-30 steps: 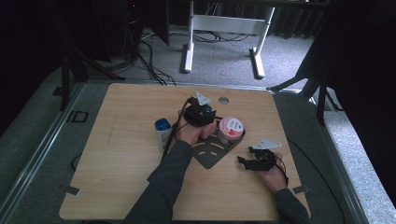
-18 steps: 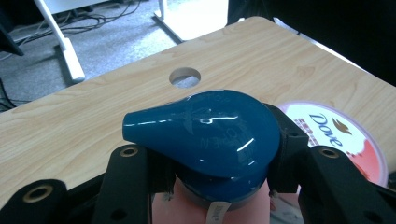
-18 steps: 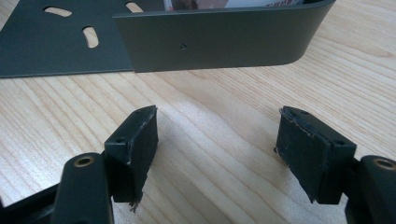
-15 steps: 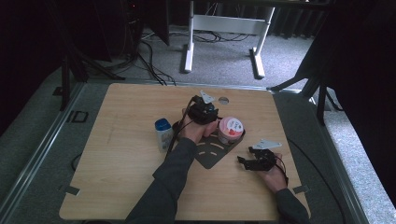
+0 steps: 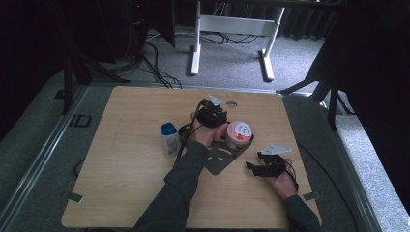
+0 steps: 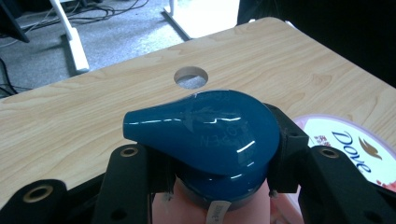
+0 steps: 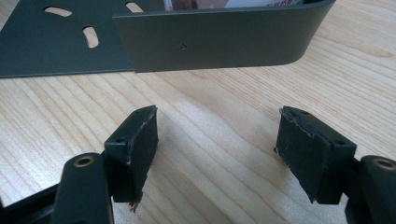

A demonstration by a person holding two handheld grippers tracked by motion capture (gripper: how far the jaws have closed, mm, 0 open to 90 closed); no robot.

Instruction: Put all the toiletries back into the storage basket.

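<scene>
The left gripper (image 5: 211, 115) stands over the middle of the far half of the worktop (image 5: 121, 193), its jaws clamped from both sides on the neck just beneath the blue pump cap (image 6: 205, 128) of a pink bottle (image 6: 233, 212). The cap's spout points left in the left gripper view, toward the round hole (image 6: 190, 77) in the worktop. Just right of the held bottle stands a pink Dove tub (image 5: 239, 134), resting on a dark grey plate (image 5: 220, 162). The right gripper (image 5: 258, 166) lies near the worktop's right front, jaws apart with nothing but bare wood between them, facing the plate's upturned lip (image 7: 219, 39).

Against the frame a second earlier, the left gripper and its bottle sit slightly farther right and lower, closer to the tub; the right gripper is unchanged in place.

The cap is glossy, teardrop-shaped plastic with embossed lettering. The worktop is pale wood-grain laminate with rounded corners. The plate is matt metal with oval slots. A white bottle with a blue cap (image 5: 169, 139) stands left of the forearm.
</scene>
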